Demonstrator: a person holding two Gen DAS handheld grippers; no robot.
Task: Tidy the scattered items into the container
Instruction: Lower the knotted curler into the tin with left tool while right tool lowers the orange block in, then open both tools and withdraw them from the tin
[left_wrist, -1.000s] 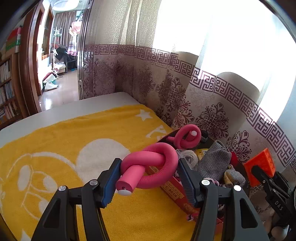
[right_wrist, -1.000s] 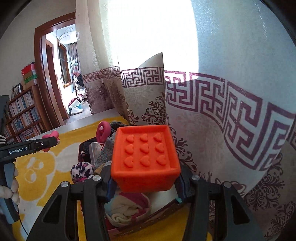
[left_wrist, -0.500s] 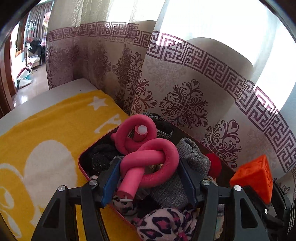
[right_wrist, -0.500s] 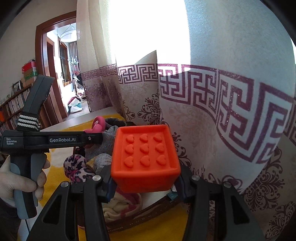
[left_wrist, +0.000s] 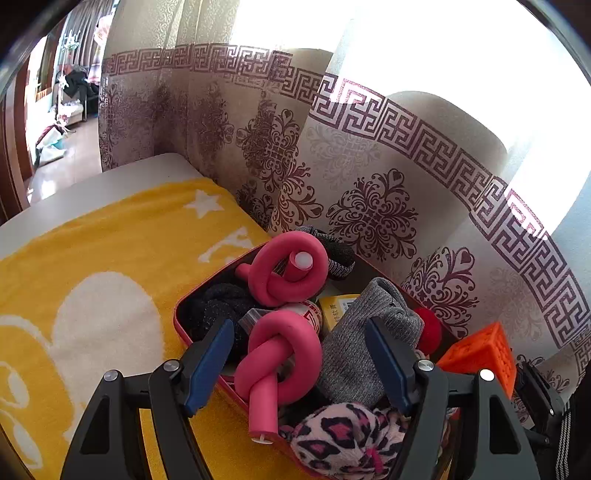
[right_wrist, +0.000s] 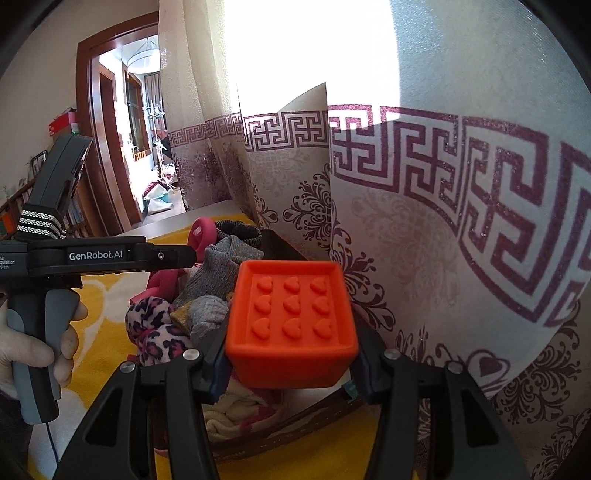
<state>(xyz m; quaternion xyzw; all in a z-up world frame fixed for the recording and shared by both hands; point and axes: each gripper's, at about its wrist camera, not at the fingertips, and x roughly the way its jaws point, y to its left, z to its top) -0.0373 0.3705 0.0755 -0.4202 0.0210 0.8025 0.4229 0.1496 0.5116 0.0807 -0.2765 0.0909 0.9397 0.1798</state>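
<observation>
My left gripper (left_wrist: 299, 343) hangs over the red-rimmed container (left_wrist: 181, 321) with its jaws opening. A knotted pink foam curler (left_wrist: 280, 354) lies in the container between the blue pads and touches neither of them. A second pink curler (left_wrist: 286, 266) rests farther back. My right gripper (right_wrist: 290, 369) holds an orange cube (right_wrist: 291, 321) with raised hearts over the container's near right corner. Its jaws are opening, and the pads still touch the cube's sides. In the left wrist view the orange cube (left_wrist: 476, 354) shows at the right.
The container holds a grey sock (left_wrist: 369, 332), a black sock (left_wrist: 218, 306), a leopard-print fabric piece (left_wrist: 343, 439), a red ball (left_wrist: 428, 328) and a yellow box (left_wrist: 336, 306). It stands on a yellow blanket (left_wrist: 92, 277), tight against a patterned curtain (left_wrist: 369, 166). A hand (right_wrist: 37, 350) holds the left gripper's handle.
The left gripper came from over the blanket to above the container, opened and let the pink curler drop in. The right gripper stayed put with the cube, which sits slightly lower.
</observation>
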